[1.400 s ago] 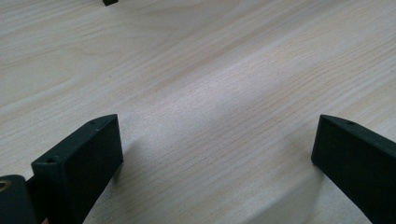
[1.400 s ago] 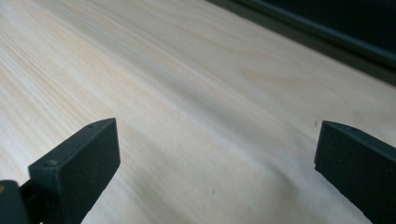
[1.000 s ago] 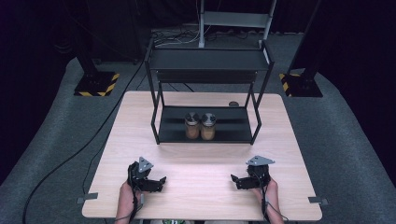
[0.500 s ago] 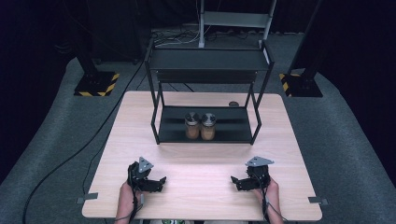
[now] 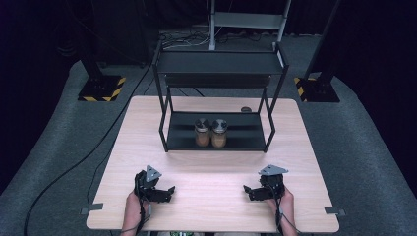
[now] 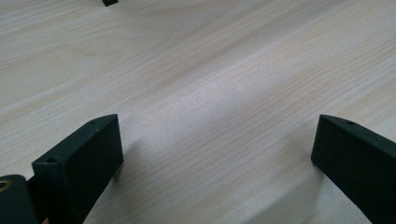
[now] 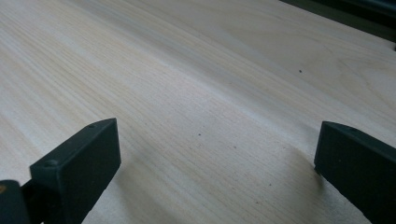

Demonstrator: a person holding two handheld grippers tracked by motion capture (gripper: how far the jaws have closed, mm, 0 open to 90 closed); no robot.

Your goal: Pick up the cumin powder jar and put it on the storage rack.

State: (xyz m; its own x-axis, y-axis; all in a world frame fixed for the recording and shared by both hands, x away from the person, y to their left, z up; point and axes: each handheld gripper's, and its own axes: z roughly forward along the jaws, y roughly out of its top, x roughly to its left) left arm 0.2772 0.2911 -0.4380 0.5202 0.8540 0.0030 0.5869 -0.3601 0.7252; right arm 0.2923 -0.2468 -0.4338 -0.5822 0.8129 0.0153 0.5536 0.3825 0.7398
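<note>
Here both the left gripper [image 5: 169,192] and right gripper [image 5: 249,191] rest on the table [image 5: 206,162], jaws spread wide

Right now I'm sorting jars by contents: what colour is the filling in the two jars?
Brown in both jars, clearest in the high view.

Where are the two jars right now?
In the high view, the two jars stand side by side on the lower shelf of the black rack, centre-back of the table, far from both grippers.
</note>
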